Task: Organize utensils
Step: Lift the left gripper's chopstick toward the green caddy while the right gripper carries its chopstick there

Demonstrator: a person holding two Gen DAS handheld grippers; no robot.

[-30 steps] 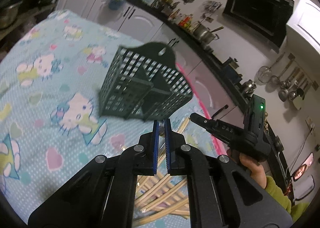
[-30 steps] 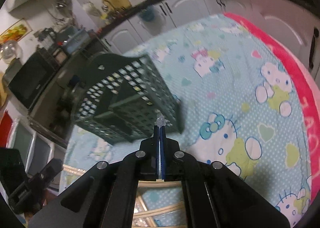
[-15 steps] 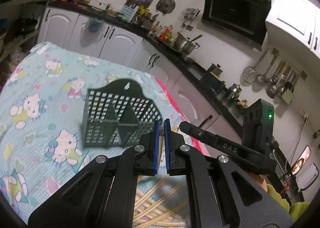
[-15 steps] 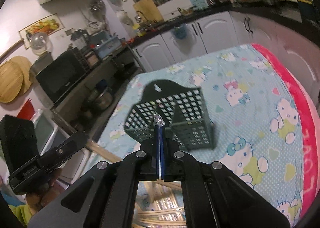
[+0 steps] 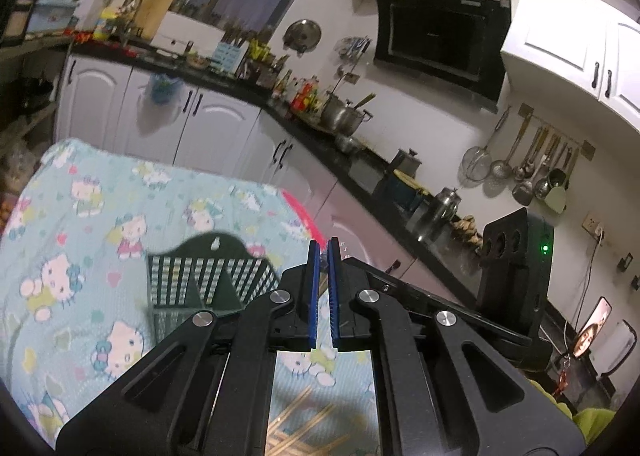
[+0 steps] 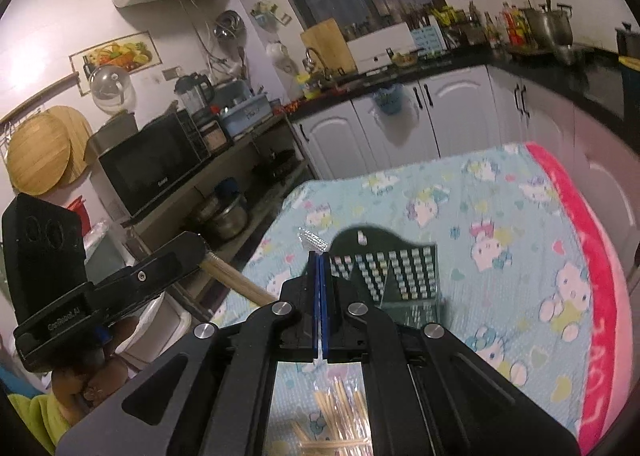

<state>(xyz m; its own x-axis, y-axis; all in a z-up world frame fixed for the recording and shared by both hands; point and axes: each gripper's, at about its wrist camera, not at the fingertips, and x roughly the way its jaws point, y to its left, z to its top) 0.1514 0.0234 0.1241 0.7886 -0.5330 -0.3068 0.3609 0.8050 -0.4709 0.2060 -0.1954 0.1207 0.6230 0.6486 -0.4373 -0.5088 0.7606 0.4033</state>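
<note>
Chopsticks (image 6: pixel 340 412) lie before basket (image 6: pixel 396 276) (on cloth (image 6: pixel 520 240)).

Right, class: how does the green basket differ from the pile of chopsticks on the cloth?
The basket is dark green gridded plastic and stands upright; the chopsticks are pale wood and lie flat, scattered. Both rest on the cartoon-print cloth.
</note>
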